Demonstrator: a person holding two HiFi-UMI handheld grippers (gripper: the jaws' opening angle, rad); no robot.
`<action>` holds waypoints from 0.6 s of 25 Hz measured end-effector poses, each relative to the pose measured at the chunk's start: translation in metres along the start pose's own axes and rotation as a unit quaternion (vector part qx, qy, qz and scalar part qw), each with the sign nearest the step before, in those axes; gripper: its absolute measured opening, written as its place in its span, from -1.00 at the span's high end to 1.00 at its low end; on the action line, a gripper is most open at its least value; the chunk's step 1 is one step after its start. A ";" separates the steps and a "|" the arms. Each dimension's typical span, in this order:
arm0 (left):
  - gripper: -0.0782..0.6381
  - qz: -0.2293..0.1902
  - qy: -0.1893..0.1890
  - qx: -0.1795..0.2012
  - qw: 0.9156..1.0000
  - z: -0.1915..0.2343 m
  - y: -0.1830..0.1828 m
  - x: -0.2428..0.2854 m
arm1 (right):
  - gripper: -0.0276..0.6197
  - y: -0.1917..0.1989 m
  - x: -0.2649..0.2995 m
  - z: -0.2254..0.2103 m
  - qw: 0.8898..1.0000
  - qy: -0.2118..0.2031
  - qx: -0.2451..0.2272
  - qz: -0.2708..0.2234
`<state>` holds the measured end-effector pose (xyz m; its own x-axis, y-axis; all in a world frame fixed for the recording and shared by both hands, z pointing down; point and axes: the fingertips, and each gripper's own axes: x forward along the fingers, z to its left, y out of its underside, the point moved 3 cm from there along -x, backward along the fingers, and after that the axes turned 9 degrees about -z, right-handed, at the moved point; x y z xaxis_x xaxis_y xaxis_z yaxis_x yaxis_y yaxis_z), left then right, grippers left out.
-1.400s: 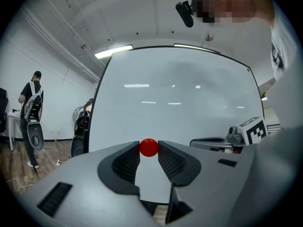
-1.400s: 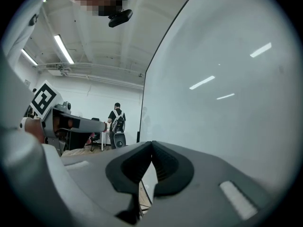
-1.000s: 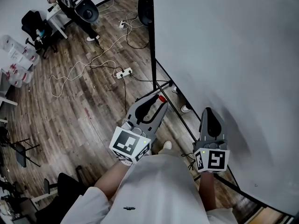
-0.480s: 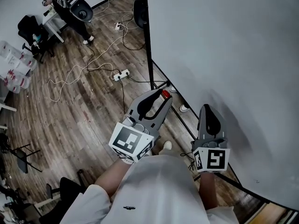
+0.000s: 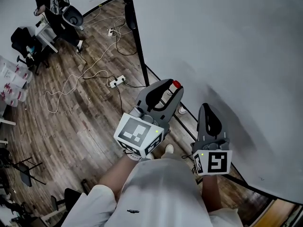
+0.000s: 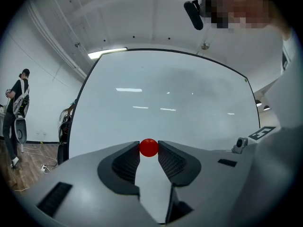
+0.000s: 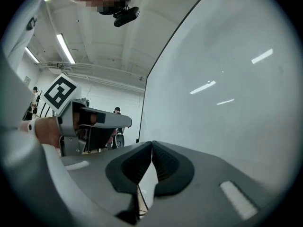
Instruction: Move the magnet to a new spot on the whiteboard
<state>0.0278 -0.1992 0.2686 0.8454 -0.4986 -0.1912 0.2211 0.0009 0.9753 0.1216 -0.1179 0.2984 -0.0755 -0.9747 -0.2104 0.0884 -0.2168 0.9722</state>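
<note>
A small round red magnet (image 5: 176, 84) (image 6: 148, 147) is pinched between the tips of my left gripper (image 5: 175, 85) (image 6: 148, 148), just in front of the large whiteboard (image 5: 227, 46) (image 6: 161, 98). In the head view the magnet sits near the board's lower left part, close to its surface; contact with the board cannot be told. My right gripper (image 5: 206, 110) (image 7: 152, 144) hangs lower and to the right, jaws shut together with nothing between them, pointing along the whiteboard (image 7: 227, 79).
The whiteboard's black stand legs (image 5: 189, 126) run along the wooden floor below the grippers. Cables and a power strip (image 5: 116, 81) lie on the floor at left. A person (image 5: 47, 4) by chairs stands at the far upper left.
My left gripper has carried the red magnet up and to the right, closer to the whiteboard. The right gripper has barely moved.
</note>
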 end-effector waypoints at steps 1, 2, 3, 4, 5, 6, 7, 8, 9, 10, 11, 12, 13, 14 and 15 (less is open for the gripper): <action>0.44 -0.001 0.003 0.000 1.000 -0.001 -0.001 0.007 | 0.89 0.000 0.001 -0.002 1.000 0.001 0.000 0.000; 0.44 -0.002 0.005 0.001 1.000 -0.002 -0.002 0.014 | 0.89 0.000 0.002 -0.004 1.000 0.001 0.001 0.000; 0.44 -0.002 0.007 0.002 1.000 -0.002 -0.003 0.023 | 0.89 0.000 0.005 -0.008 1.000 0.001 0.002 0.000; 0.44 -0.003 0.010 0.003 1.000 -0.002 -0.003 0.031 | 0.89 0.000 0.007 -0.010 1.000 0.002 0.002 -0.001; 0.44 -0.003 0.013 0.006 1.000 -0.003 -0.005 0.037 | 0.89 0.000 0.008 -0.012 1.000 0.002 0.002 -0.003; 0.44 -0.003 0.017 0.008 1.000 -0.004 -0.006 0.040 | 0.89 -0.002 0.008 -0.011 1.000 0.003 0.001 -0.005; 0.44 -0.002 0.020 0.010 1.000 -0.005 -0.007 0.042 | 0.89 -0.003 0.007 -0.009 1.000 0.003 0.001 -0.007; 0.44 0.000 0.024 0.013 1.000 -0.005 -0.007 0.042 | 0.89 -0.003 0.005 -0.006 1.000 0.004 0.000 -0.008; 0.44 0.002 0.026 0.015 1.000 -0.006 -0.006 0.042 | 0.89 -0.003 0.003 -0.004 1.000 0.005 -0.001 -0.009; 0.44 0.002 0.028 0.018 0.999 -0.006 -0.006 0.042 | 0.89 -0.002 0.000 -0.001 1.000 0.007 -0.001 -0.010; 0.44 0.001 0.029 0.020 0.999 -0.007 -0.006 0.043 | 0.89 -0.002 -0.002 0.001 1.000 0.008 -0.002 -0.012; 0.44 -0.001 0.030 0.022 0.999 -0.007 -0.006 0.044 | 0.89 -0.002 -0.003 0.003 1.000 0.009 -0.002 -0.013; 0.44 -0.002 0.031 0.025 0.999 -0.006 -0.007 0.047 | 0.89 -0.002 -0.004 0.002 1.000 0.010 -0.003 -0.014; 0.44 -0.002 0.031 0.027 0.999 -0.006 -0.009 0.051 | 0.89 -0.003 -0.003 0.001 1.000 0.011 -0.003 -0.015; 0.44 -0.002 0.032 0.029 0.999 -0.005 -0.011 0.056 | 0.89 -0.005 -0.002 -0.001 1.000 0.012 -0.003 -0.015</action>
<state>0.0752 -0.2232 0.2470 0.8744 -0.4419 -0.2005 0.1977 -0.0530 0.9788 0.1220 -0.1151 0.2942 -0.0538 -0.9688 -0.2419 0.0929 -0.2460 0.9648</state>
